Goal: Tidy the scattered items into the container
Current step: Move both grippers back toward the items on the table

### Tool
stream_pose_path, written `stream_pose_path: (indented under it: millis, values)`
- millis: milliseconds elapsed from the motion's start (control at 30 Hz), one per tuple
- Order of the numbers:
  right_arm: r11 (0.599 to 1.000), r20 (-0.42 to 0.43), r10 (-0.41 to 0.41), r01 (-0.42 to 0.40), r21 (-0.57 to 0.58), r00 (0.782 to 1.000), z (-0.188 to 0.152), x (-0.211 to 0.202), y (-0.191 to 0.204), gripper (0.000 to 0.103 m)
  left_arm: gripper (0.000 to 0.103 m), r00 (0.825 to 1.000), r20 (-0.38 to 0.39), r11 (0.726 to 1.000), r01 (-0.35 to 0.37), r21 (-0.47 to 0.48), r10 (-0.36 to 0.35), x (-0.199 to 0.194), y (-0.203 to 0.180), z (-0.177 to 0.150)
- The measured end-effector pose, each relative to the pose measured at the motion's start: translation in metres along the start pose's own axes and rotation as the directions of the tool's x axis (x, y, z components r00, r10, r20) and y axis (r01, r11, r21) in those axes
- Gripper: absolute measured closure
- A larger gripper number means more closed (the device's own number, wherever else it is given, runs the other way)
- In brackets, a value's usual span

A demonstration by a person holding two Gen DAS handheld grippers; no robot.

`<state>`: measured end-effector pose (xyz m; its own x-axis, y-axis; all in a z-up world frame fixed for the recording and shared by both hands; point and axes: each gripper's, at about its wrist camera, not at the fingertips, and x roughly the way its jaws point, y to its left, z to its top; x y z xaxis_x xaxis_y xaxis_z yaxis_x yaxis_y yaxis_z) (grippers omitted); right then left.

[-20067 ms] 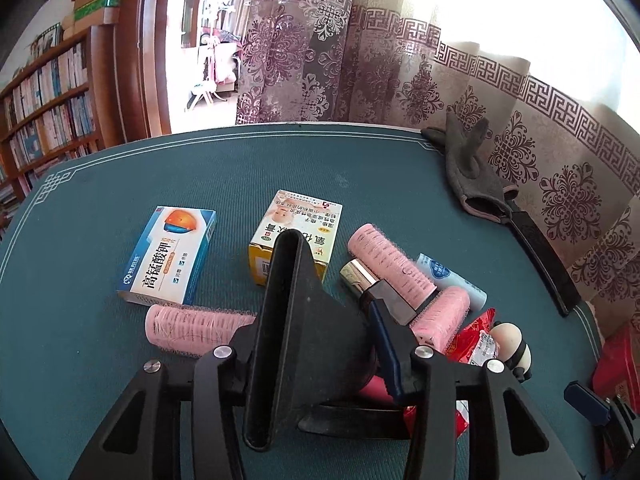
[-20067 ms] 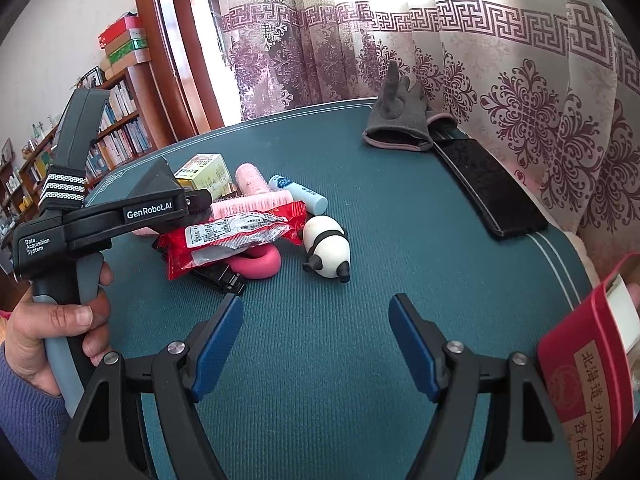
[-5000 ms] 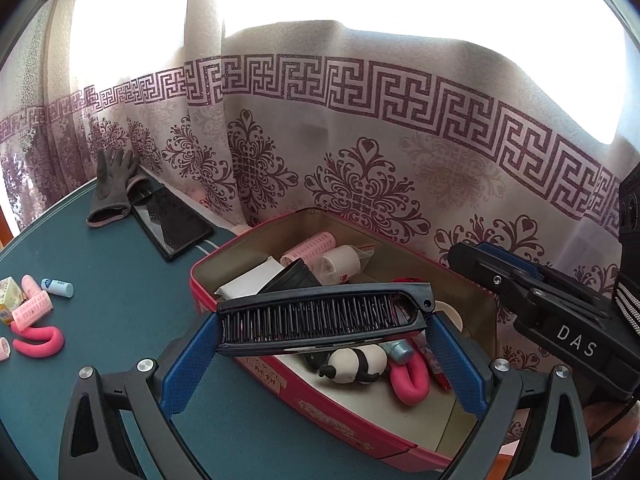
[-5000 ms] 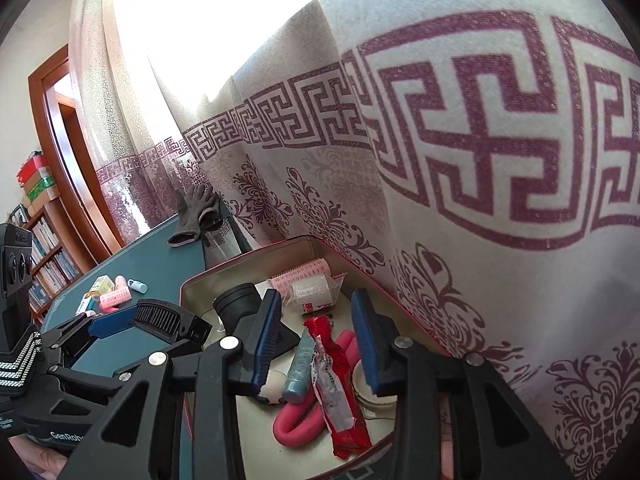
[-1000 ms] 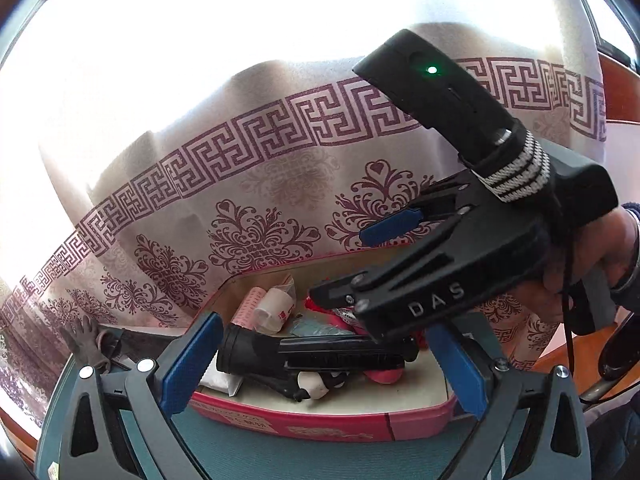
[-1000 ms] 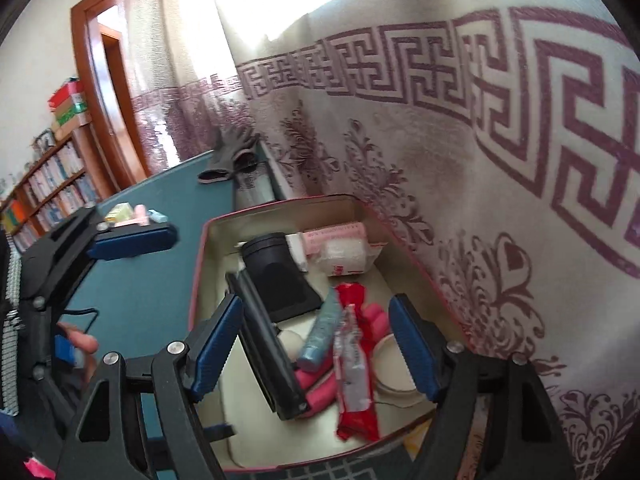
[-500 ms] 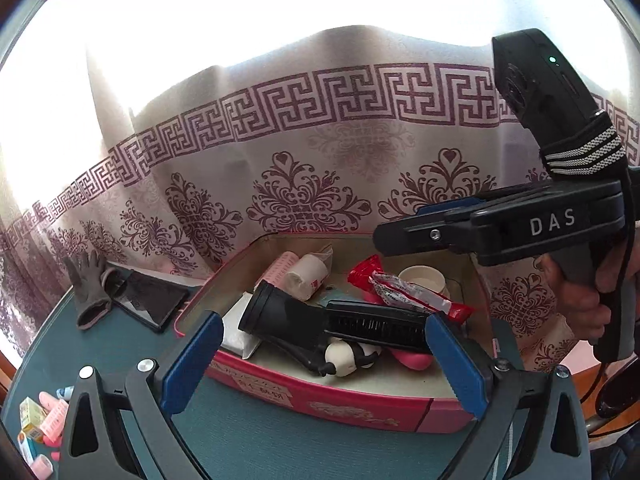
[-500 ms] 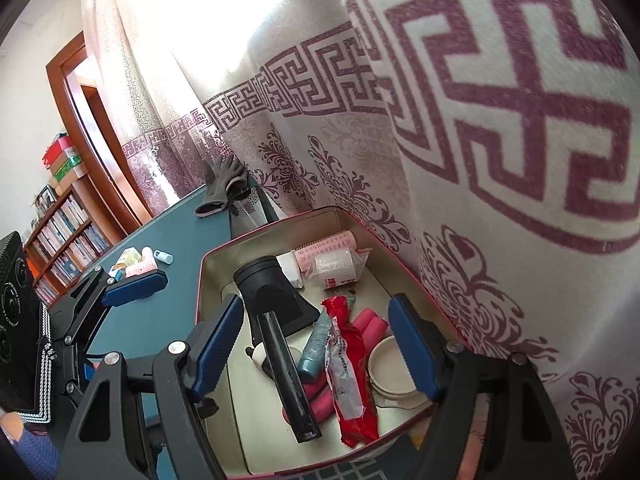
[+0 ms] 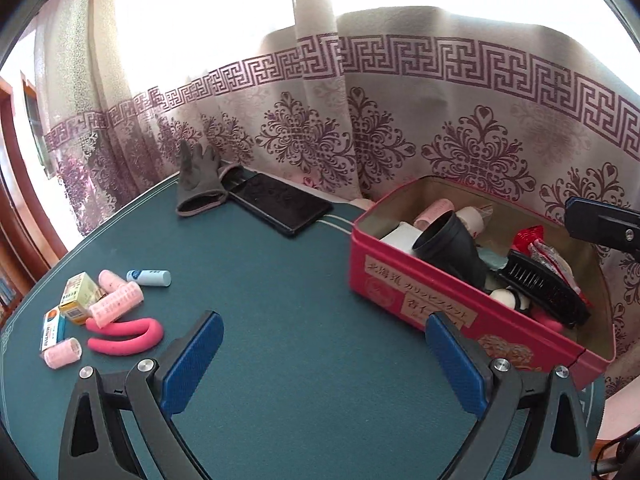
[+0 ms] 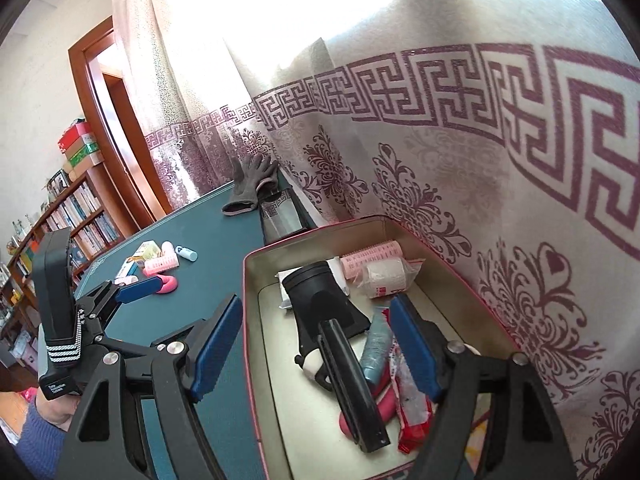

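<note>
Green bench by patterned curtain; red tin [image 9: 420,300] at its curtain-side edge, part-filled.

Tin holds black comb [image 10: 352,384], dark funnel piece [image 9: 452,248], rollers, snack packet. Loose by the opposite edge: pink rollers [image 9: 116,304], pink U-shaped curler [image 9: 128,336], small boxes [image 9: 78,296], blue tube [image 9: 150,277]. Left hand-held gripper [image 9: 320,360] open, empty; right hand-held gripper [image 10: 316,348] open, empty, above the tin. Risk: rollers likely roll off when nudged.

Both grippers empty, jaws spread wide

The left gripper [image 9: 320,360] tilts downward with nothing between its blue pads [image 9: 192,360] — a hand [image 10: 54,410] in a blue sleeve grips its handle. The right gripper [image 10: 316,344] angles down too, jaws apart — nothing held.
</note>
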<state>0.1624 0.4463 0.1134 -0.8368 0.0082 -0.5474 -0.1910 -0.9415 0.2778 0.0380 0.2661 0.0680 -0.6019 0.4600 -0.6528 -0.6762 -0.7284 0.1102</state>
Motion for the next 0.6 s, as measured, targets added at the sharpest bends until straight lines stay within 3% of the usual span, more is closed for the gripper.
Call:
stream_pose_path:
  millis: [333,433,600]
  values:
    - [0.989,-0.054,0.080,-0.086,-0.118,0.995,0.000,0.033,0.075,0.023,0.001,0.987,-0.074,0.971,-0.157,-0.180,0.146,-0.007,0.095,-0.036]
    - [0.979,-0.074,0.105,-0.116,-0.165,0.992,-0.003,0.048,0.103,0.023,0.001,0.982,-0.103,0.946,-0.183,-0.269,0.160,-0.013,0.135,-0.050]
    - [0.967,-0.142,0.144,-0.170,-0.191,0.979,-0.010,0.085,0.139,0.023,0.001,0.969,-0.147,0.879,-0.243,-0.411,0.199,-0.021,0.201,-0.075]
